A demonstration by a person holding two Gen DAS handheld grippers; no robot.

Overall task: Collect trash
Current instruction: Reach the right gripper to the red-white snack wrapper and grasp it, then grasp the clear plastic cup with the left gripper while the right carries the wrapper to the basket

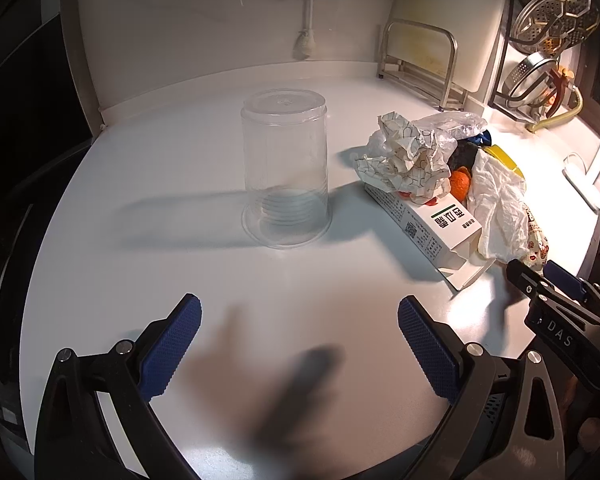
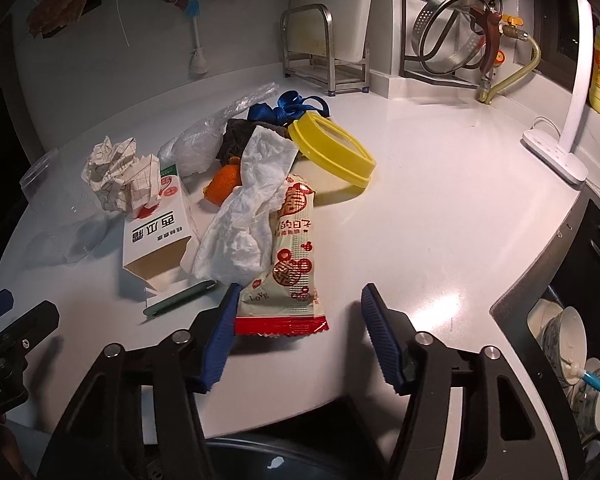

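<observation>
My right gripper [image 2: 300, 292] stands open over the near end of a red-and-cream snack wrapper [image 2: 294, 248]; the left finger touches the wrapper's edge and the right finger stands clear. Behind it lie a white tissue [image 2: 244, 216], an open white carton [image 2: 156, 236], crumpled paper [image 2: 118, 172], orange peel [image 2: 224, 182], a yellow lid [image 2: 332, 148] and a green stick [image 2: 180, 298]. My left gripper [image 1: 300, 304] is open over bare counter, with nothing between its fingers. A clear cup [image 1: 286, 168] stands upside down ahead of it, left of the trash pile.
A steel board rack [image 2: 324, 52] and a rack of strainers [image 2: 452, 40] stand at the back wall. A white power strip [image 2: 556, 156] and lamp post are at the right. A drawer with bowls [image 2: 568, 340] lies open past the counter's right edge.
</observation>
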